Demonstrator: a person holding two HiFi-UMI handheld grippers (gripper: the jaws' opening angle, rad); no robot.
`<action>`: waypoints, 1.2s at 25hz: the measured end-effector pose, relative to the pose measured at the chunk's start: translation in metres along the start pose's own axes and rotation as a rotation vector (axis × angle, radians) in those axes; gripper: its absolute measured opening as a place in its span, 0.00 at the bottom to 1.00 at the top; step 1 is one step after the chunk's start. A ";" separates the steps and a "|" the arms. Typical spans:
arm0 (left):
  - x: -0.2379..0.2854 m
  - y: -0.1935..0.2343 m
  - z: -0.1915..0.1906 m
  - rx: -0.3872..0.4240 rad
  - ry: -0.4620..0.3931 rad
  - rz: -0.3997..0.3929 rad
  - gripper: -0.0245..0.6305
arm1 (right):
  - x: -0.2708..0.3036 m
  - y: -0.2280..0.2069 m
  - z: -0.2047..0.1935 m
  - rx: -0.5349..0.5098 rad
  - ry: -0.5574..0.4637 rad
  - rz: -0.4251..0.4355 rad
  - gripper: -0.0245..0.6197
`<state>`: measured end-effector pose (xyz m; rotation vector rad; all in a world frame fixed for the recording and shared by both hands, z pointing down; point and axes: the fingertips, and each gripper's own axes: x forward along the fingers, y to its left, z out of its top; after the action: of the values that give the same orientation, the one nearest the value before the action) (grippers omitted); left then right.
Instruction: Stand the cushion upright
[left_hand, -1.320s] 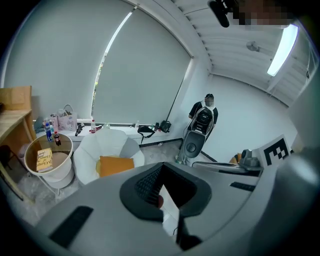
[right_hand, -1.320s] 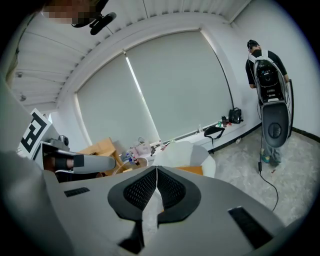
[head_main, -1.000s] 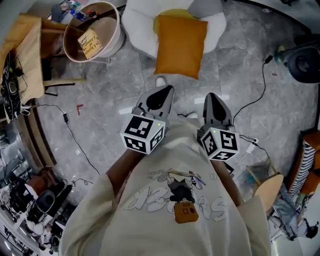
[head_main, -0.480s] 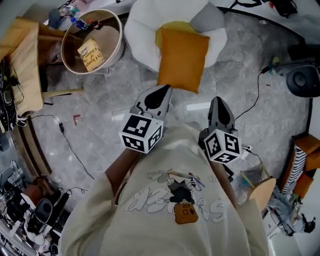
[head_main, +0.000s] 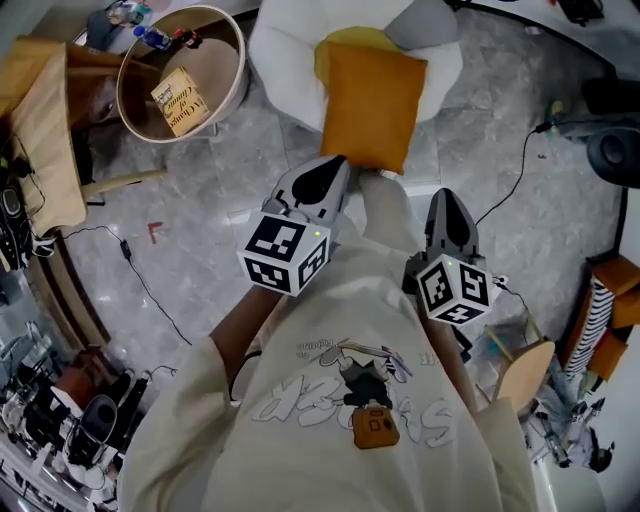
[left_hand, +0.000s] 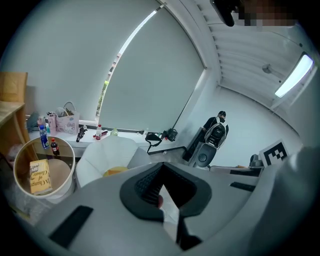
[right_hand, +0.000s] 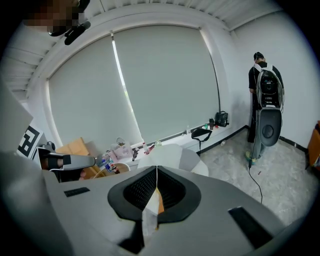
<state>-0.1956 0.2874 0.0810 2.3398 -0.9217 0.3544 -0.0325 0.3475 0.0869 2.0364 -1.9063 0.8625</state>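
The orange cushion (head_main: 372, 100) lies flat and slanted on the white armchair (head_main: 290, 45). Its near edge hangs over the armchair's front rim, and a yellow pad (head_main: 345, 42) peeks out behind it.

Both forearms reach forward from the person's torso, side by side. Each claw points ahead toward the armchair and slants downward.

The left claw (head_main: 333, 163) has its jaws pressed together with nothing between them. In the head view its tip sits just short of the cushion's near edge.

The right claw (head_main: 444, 197) is also closed and empty. It sits farther from the armchair than the left one, off the cushion's right corner.

A round tub (head_main: 232, 75) with a printed box (head_main: 180, 88) inside stands just left of the armchair.
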 end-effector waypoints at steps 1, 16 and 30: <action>0.002 0.002 0.002 0.000 0.001 0.002 0.04 | 0.003 -0.001 0.003 0.000 -0.002 -0.001 0.08; 0.069 0.018 0.009 -0.038 0.091 0.110 0.04 | 0.088 -0.047 0.037 -0.055 0.085 0.093 0.08; 0.198 0.059 -0.035 -0.100 0.227 0.167 0.05 | 0.211 -0.102 -0.004 -0.127 0.322 0.334 0.08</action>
<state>-0.0938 0.1698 0.2212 2.0868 -1.0006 0.6132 0.0614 0.1870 0.2296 1.4265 -2.0777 1.0398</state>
